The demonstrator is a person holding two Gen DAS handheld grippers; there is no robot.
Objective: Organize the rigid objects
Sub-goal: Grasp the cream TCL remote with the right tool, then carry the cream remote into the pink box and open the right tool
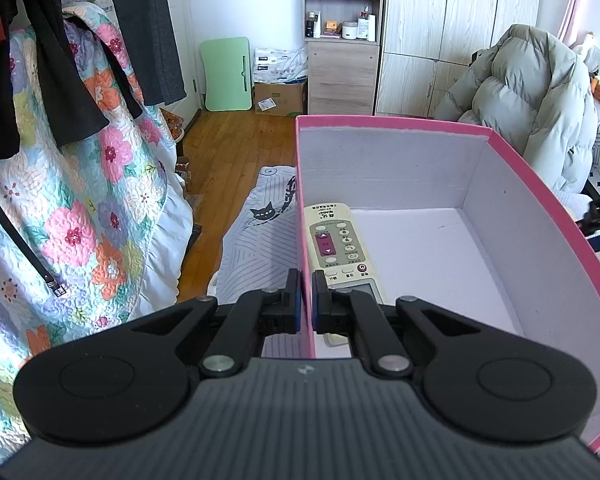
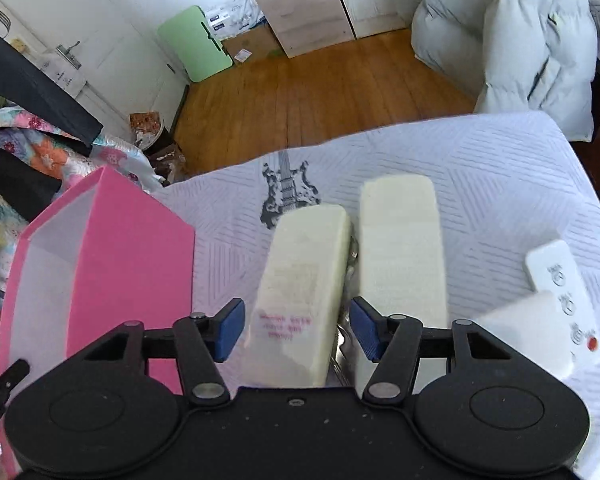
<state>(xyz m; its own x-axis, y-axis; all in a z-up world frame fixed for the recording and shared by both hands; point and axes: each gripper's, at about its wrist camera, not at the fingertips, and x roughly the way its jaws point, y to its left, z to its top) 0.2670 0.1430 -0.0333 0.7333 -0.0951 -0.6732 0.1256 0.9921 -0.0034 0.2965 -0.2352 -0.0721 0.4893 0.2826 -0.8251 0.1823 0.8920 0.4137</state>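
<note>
A pink box [image 1: 380, 122] with a white inside stands on a patterned cloth. My left gripper [image 1: 306, 282] is shut on the box's left wall, one finger inside and one outside. A cream remote [image 1: 336, 244] lies face up in the box against that wall. In the right wrist view the pink box [image 2: 132, 260] is at the left. Two cream remotes lie face down side by side on the cloth. My right gripper [image 2: 296, 320] is open around the near end of the left remote [image 2: 304, 272], pads clear of its sides. The other cream remote [image 2: 400, 256] lies just right of the right finger.
A white remote [image 2: 560, 300] with round buttons lies at the right on the cloth [image 2: 480, 184]. A small metallic thing shows between the two cream remotes. Beyond the cloth's far edge is a wooden floor [image 2: 320, 92]. A floral quilt [image 1: 80, 220] hangs at the left.
</note>
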